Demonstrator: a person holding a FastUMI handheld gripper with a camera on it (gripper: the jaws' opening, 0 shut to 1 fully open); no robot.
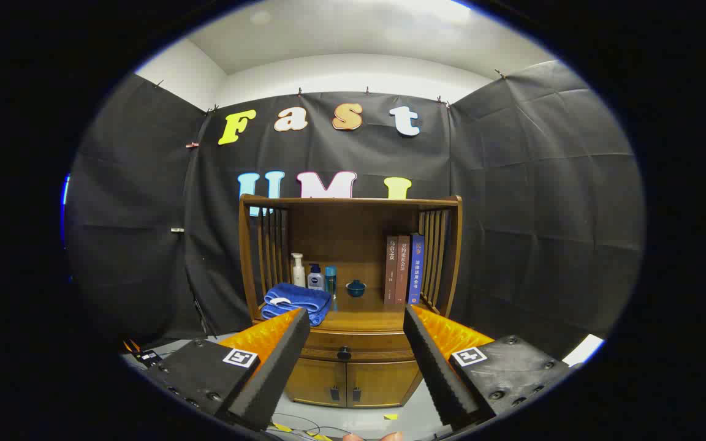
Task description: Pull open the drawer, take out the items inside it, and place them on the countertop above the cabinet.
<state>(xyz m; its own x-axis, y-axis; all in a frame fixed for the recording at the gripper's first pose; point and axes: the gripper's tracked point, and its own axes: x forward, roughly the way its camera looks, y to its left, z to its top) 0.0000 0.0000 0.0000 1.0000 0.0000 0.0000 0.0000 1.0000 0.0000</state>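
A wooden cabinet [353, 373] stands some way ahead of my gripper [356, 324], whose fingers are spread wide with nothing between them. Its drawer [328, 344] is shut, and the round dark knob [344, 353] sits in line with the gap between my fingers. The countertop [365, 320] above the drawer carries a folded blue towel [296, 301], three bottles [315, 275], a small dark blue bowl [356, 287] and three upright books [404, 268]. What lies inside the drawer is hidden.
Two lower cabinet doors [353, 383] with small dark handles are closed. Slatted wooden sides and a top rail [353, 200] frame the countertop. Cables and yellow tape bits [390, 416] lie on the grey floor in front. Fingertips of a person's hand [371, 437] show below.
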